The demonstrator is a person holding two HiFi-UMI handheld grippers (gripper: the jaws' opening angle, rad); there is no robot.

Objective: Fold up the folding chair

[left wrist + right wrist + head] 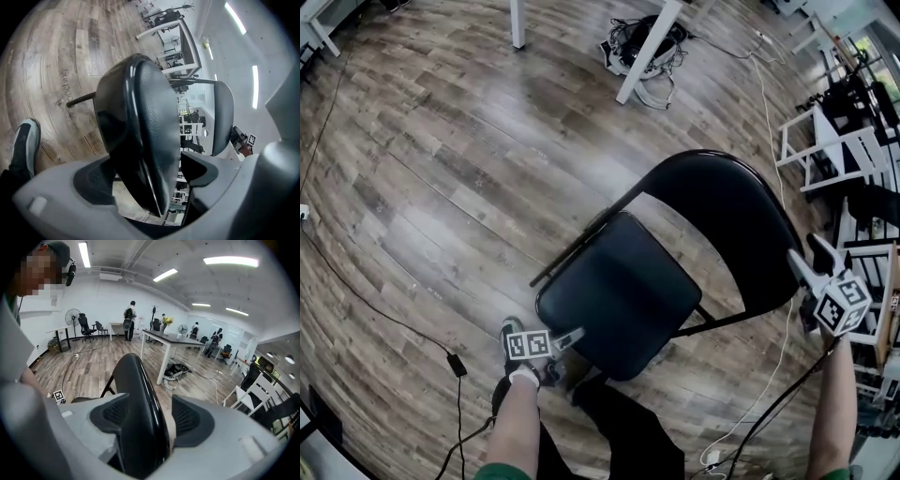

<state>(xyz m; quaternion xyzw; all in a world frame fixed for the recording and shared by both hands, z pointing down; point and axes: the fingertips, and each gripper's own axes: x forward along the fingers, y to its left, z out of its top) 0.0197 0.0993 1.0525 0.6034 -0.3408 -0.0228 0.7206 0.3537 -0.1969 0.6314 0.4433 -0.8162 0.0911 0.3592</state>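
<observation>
A black folding chair stands unfolded on the wood floor, with its padded seat [619, 291] in front of its curved backrest [727, 220]. My left gripper [572, 336] is at the seat's front left edge. In the left gripper view the seat [150, 122] runs between the jaws of the left gripper [145, 173], with a gap showing on the right pad's side. My right gripper [802, 262] is at the backrest's right end. The backrest edge [136, 394] sits between the jaws of the right gripper [147, 416], and a gap shows beside the right pad. Both grippers are open.
White table legs [647, 52] and a bag with tangled cables [642, 37] stand behind the chair. White frames and dark chairs [834, 159] crowd the right side. A black cable with an adapter [455, 366] lies at the left, near my shoe [514, 330]. People [128, 319] stand far across the room.
</observation>
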